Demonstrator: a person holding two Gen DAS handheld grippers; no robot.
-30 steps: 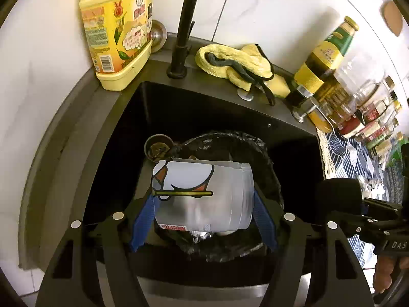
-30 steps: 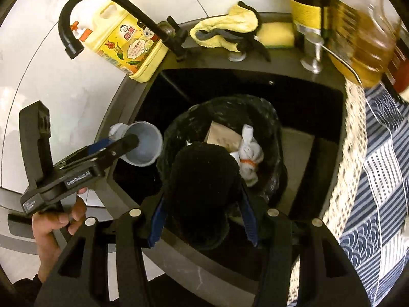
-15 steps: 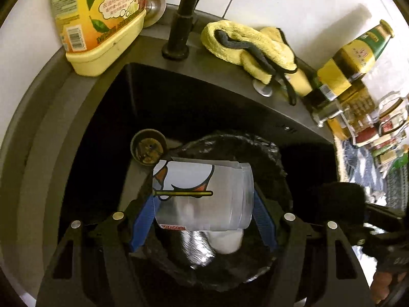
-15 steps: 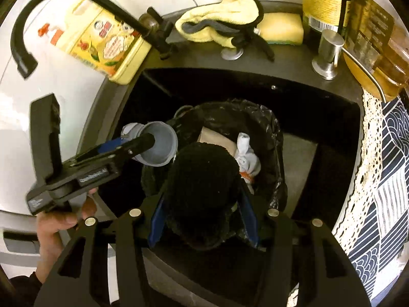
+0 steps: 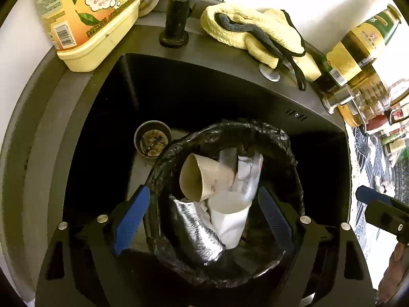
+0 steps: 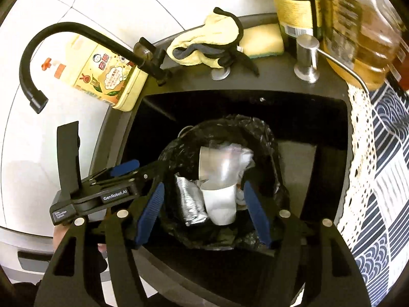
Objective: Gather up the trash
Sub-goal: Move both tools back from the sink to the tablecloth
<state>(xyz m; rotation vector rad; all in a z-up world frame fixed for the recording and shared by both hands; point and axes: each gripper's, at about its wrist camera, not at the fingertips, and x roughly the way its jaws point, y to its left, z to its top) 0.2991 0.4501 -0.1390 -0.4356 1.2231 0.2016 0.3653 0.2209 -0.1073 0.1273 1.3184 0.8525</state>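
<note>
While both grippers are hanging spread wide over the bin, the drop step is looking finished from here: the left gripper (image 5: 202, 215) is showing its blue pads (image 5: 131, 216) far apart with nothing between them, and the right gripper (image 6: 203, 213) is gaping just the same, empty. Nearest to us, inside the black-lined trash bin (image 5: 286, 143) sitting down in the dark sink (image 5: 107, 107), the trash is piling up. A crinkled silver foil wrapper (image 5: 196, 232) is lying at the near left of the heap, a white paper cup (image 5: 230, 220) is leaning beside it on the right with its mouth facing up and away, and a brown cardboard tube (image 5: 202, 177) is lying tilted just beyond, its open end facing left. A clear plastic cup (image 6: 221, 163) is showing blurred at the far side of the pile, so I'm judging it is tumbling or only just settling. Next move, as I'm reading it, is calling for lifting both grippers clear of the liner and hunting for more rubbish. Farther left, the sink strainer (image 5: 152, 142) is holding dark scraps. Beyond that, the black faucet (image 6: 76, 41) is standing on the far ledge, with the yellow detergent bottle (image 5: 87, 18) to its left and the yellow cloth (image 5: 253, 30) to its right.
</note>
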